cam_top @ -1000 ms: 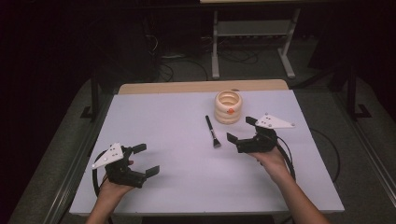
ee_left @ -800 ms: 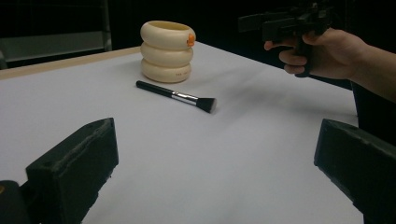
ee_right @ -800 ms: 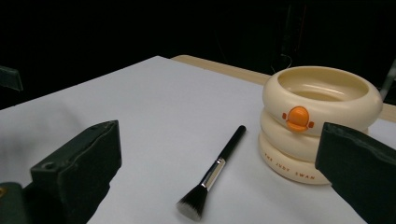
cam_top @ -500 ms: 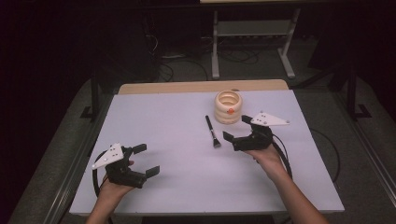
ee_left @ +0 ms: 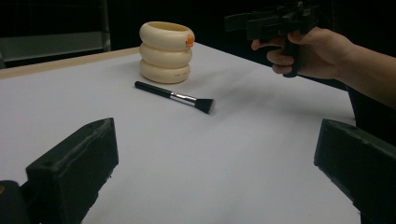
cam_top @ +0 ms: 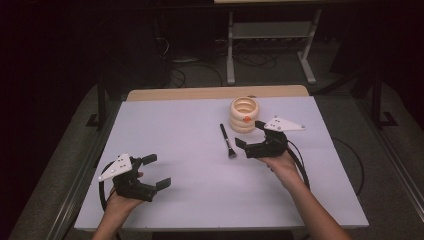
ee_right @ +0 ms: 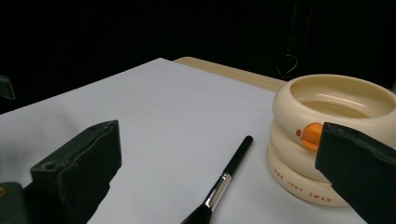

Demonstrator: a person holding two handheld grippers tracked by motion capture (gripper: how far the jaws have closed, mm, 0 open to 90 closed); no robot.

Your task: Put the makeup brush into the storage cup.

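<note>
High view, near edge: two hands, two grippers, one brush, one cream holder. Left gripper (cam_top: 152,172) sits low at the near-left of the table, jaws wide apart, nothing between them, held in the left hand (cam_top: 120,202). Right gripper (cam_top: 252,137) is farther in, right of centre, jaws also apart and empty, held by the right hand (cam_top: 280,162); a grey three-cornered plate rides on top of each one.

One black makeup brush (cam_top: 227,141) lies flat on the table, bristle end toward the person, just left of the right gripper's jaw tips, not touching. Right gripper view: brush (ee_right: 224,184) lies between the two jaws' sightline, handle pointing away. Left gripper view: brush (ee_left: 175,96) is well apart from this claw, across bare table.

One cream ringed holder (cam_top: 245,115), three stacked bulges with an orange button, stands upright just beyond the brush and right gripper.

Table (cam_top: 175,130) has a white top with a tan strip at the far edge. Beyond: dark room, grey floor, cables, a metal stand.
</note>
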